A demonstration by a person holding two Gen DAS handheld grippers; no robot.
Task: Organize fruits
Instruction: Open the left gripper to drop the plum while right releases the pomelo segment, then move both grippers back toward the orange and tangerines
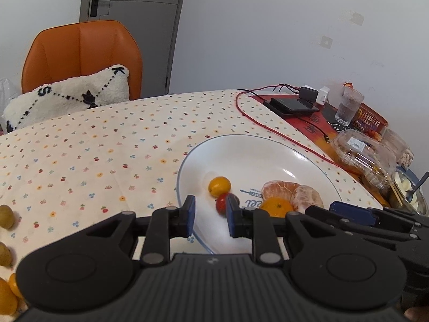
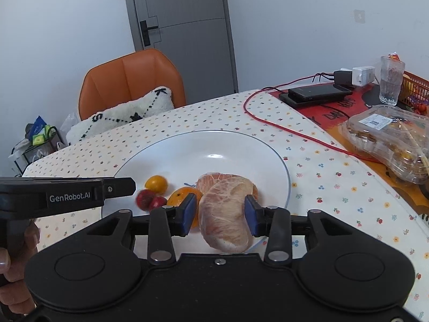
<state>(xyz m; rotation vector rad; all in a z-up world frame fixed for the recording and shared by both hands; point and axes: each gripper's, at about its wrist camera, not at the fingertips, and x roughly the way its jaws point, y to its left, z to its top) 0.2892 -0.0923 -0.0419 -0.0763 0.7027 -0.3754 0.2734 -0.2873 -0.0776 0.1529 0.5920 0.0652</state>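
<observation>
- The pomelo piece point(image 2: 228, 212) is seen between the pads of the right gripper point(image 2: 221, 212), just above the near rim of the plate point(image 2: 268, 145); whether the pads press it cannot be told.
- The left gripper point(image 1: 209, 216) is parted and empty over the near rim, beside the red fruits point(image 1: 221, 204).
- More fruits point(image 1: 6, 216) are left at the table's near left edge, probably to be collected too.

**Fruit gathers in the plate**

The plate point(image 2: 268, 145) sits mid-table point(image 1: 107, 139); inside it lie a kumquat point(image 2: 156, 183), two small fruits beside it (touching), an orange point(image 2: 180, 196) and peeled segments point(image 2: 225, 214). Phones point(image 2: 316, 92) lie behind to the right, chair point(image 2: 128, 80) beyond.
</observation>
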